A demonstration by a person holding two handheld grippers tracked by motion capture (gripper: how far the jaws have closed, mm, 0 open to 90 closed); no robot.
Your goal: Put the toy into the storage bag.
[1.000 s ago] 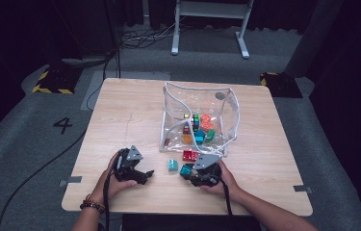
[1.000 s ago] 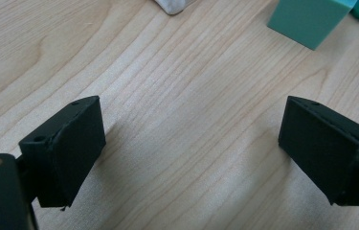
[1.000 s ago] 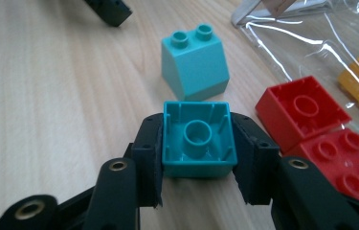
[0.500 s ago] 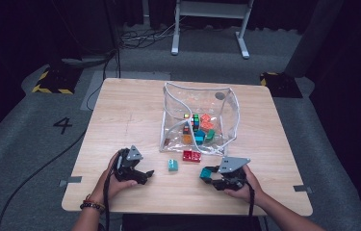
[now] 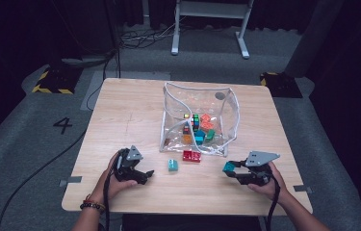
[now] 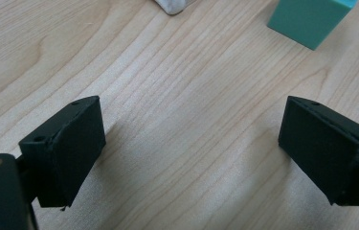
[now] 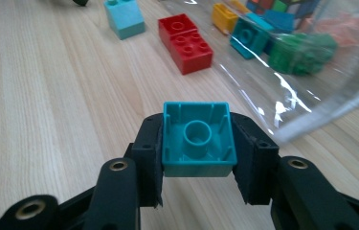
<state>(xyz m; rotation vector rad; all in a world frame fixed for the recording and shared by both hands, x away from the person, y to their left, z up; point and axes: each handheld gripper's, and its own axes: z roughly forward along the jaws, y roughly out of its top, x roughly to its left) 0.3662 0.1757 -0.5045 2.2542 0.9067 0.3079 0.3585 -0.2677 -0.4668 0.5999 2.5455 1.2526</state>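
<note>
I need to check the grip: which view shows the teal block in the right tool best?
The right gripper view: the teal block sits close up, hollow underside facing the camera, clamped between both pads of the right tool. The high view shows it as a small teal speck at the tool's tip.

- A wooden table [image 5: 120,110] stands on a grey floor [image 5: 29,144].
- A clear plastic bag [image 5: 226,103] sits on the table, with small coloured blocks inside.
- A red block [image 5: 192,156] lies just in front of the bag.
- A light green block [image 5: 173,165] lies near the red one.
- A white "4" [image 5: 63,125] is on the floor.
</note>
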